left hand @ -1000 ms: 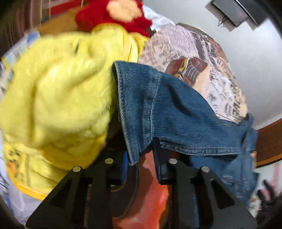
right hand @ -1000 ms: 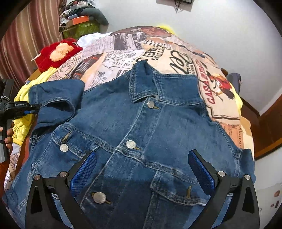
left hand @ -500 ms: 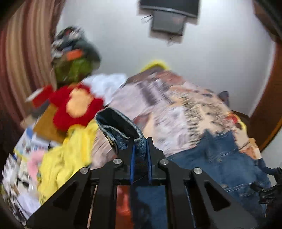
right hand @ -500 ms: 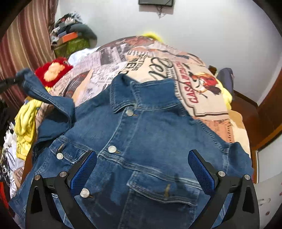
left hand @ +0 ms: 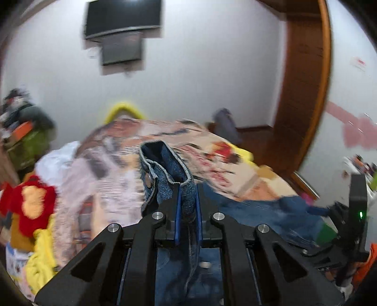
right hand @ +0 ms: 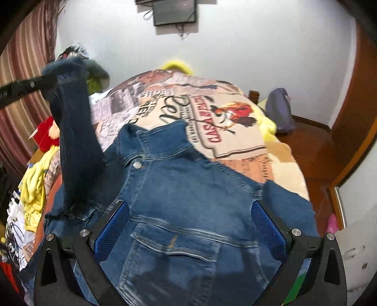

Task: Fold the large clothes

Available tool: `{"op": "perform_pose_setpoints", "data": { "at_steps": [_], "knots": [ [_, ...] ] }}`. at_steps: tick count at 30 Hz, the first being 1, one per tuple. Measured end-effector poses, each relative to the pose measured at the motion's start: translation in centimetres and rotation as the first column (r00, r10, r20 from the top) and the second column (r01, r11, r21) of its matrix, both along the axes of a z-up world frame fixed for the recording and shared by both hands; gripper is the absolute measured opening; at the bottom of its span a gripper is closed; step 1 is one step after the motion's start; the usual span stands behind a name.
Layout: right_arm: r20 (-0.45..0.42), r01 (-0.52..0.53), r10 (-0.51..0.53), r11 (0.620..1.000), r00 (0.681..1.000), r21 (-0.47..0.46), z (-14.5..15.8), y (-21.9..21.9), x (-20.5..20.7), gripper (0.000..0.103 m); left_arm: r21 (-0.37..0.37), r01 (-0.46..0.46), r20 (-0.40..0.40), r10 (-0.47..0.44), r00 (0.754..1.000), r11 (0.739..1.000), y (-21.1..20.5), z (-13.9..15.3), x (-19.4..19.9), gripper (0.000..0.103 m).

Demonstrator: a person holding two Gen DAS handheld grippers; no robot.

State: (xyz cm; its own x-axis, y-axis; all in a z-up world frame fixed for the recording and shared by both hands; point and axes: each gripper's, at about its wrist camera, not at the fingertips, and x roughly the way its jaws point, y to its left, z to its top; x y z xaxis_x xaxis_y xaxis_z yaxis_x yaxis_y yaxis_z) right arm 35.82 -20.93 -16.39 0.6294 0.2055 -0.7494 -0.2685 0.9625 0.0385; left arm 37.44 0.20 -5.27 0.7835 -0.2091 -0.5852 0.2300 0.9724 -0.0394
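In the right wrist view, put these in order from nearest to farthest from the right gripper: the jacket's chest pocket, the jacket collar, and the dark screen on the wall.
From the right gripper:
1. Chest pocket, between the open fingers, low in the picture.
2. Jacket collar, farther up the denim jacket, mid-picture.
3. Dark screen, on the far wall at the top.

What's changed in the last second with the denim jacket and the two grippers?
The left gripper closed on the jacket's sleeve cuff and lifted it; the sleeve now rises clear of the bed at the left of the right wrist view. The right gripper is unchanged: open over the denim jacket, holding nothing. The jacket's body still lies flat, front up, collar toward the far wall.
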Motion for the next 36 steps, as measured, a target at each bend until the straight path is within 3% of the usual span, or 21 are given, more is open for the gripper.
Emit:
{"op": "perform_pose_setpoints", "data": {
  "at_steps": [4, 8, 11, 14, 17, 19, 22, 26, 29, 33, 36],
  "knots": [
    [0.021, 0.033, -0.034, 0.999, 0.999, 0.03, 1.0, -2.2, -1.0, 0.103, -0.013, 0.13, -0.094, -0.131, 0.987, 0.991, -4.8, -2.9, 0.4, 0.01],
    [0.037, 0.06, -0.061, 0.997, 0.997, 0.038, 1.8, -3.8, -1.8, 0.103, -0.003, 0.233, -0.205, -0.228, 0.952, 0.973, -8.7, -6.9, 0.1, 0.01],
    [0.038, 0.077, -0.079, 0.996, 0.996, 0.043, 2.2, -4.7, -2.0, 0.103, 0.005, 0.269, -0.272, -0.257, 0.927, 0.963, -10.4, -9.1, -0.3, 0.01],
    [0.042, 0.088, -0.09, 0.995, 0.995, 0.044, 2.5, -5.3, -2.0, 0.103, -0.033, 0.294, -0.329, -0.288, 0.899, 0.955, -11.0, -9.8, -0.8, 0.011],
    [0.039, 0.094, -0.097, 0.994, 0.995, 0.059, 2.8, -5.4, -1.6, 0.103, -0.062, 0.286, -0.348, -0.289, 0.892, 0.956, -10.5, -9.2, -1.1, 0.032],
    [0.025, 0.093, -0.096, 0.991, 0.995, 0.094, 2.8, -5.4, -1.0, 0.103, -0.058, 0.258, -0.318, -0.263, 0.911, 0.964, -9.6, -8.2, -1.6, 0.063],
    [-0.013, 0.086, -0.085, 0.985, 0.996, 0.148, 2.4, -5.1, 0.1, 0.103, -0.022, 0.188, -0.237, -0.188, 0.953, 0.982, -6.4, -6.6, -2.0, 0.082],
    [-0.118, 0.078, -0.055, 0.977, 0.992, 0.197, 0.4, -3.9, 2.2, 0.103, 0.079, 0.087, -0.184, -0.071, 0.98, 0.993, -1.3, -6.3, -2.7, 0.091],
    [-0.231, 0.084, -0.035, 0.975, 0.972, 0.207, -2.6, -3.0, 4.3, 0.103, 0.134, -0.001, -0.192, 0.027, 0.981, 0.991, 3.1, -7.6, -3.2, 0.095],
    [-0.393, 0.125, -0.036, 0.971, 0.919, 0.202, -7.4, -2.0, 6.8, 0.103, 0.161, -0.116, -0.267, 0.156, 0.951, 0.98, 8.9, -10.4, -3.9, 0.095],
    [-0.456, 0.141, -0.039, 0.972, 0.889, 0.19, -9.9, -1.4, 7.9, 0.103, 0.138, -0.203, -0.329, 0.238, 0.914, 0.969, 13.3, -12.9, -4.8, 0.095]
  ]
}}
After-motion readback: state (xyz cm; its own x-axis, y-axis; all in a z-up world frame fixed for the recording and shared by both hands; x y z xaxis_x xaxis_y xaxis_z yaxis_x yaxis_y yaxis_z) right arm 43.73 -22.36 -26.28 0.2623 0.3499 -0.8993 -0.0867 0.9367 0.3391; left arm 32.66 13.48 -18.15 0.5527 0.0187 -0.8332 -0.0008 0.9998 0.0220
